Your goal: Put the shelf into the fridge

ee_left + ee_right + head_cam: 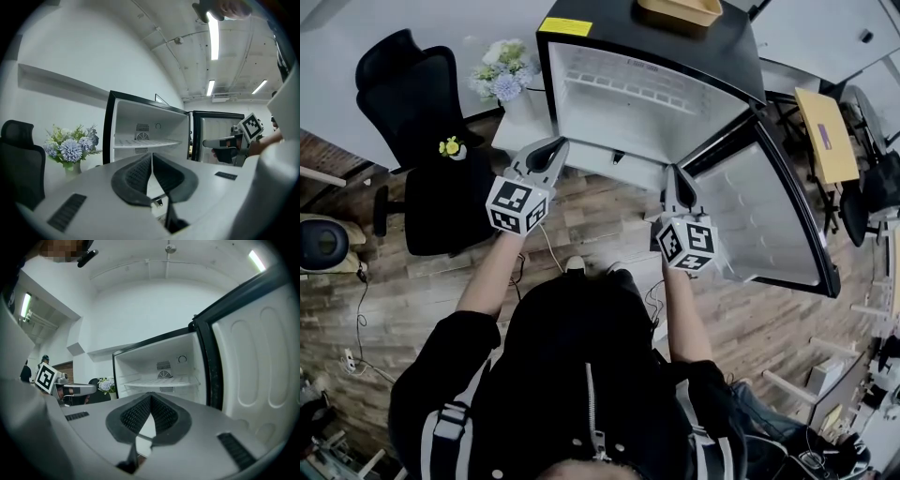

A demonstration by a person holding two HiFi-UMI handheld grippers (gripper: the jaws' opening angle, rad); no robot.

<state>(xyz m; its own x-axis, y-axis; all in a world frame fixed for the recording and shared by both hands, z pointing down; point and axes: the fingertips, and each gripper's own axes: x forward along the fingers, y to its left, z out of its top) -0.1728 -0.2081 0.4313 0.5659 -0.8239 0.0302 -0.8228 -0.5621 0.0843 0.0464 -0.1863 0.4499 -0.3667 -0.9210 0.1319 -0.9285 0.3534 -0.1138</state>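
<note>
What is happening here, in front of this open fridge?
A person stands in front of the open fridge with a gripper in each hand. The left gripper and the right gripper both point towards the fridge, with their jaws together and nothing between them. The white shelf already sits across the inside of the fridge. The door stands wide open on the right.

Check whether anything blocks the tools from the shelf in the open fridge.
Nothing visible does. The door stands wide open; only air lies between left tool, right tool and the shelf inside the fridge.
</note>
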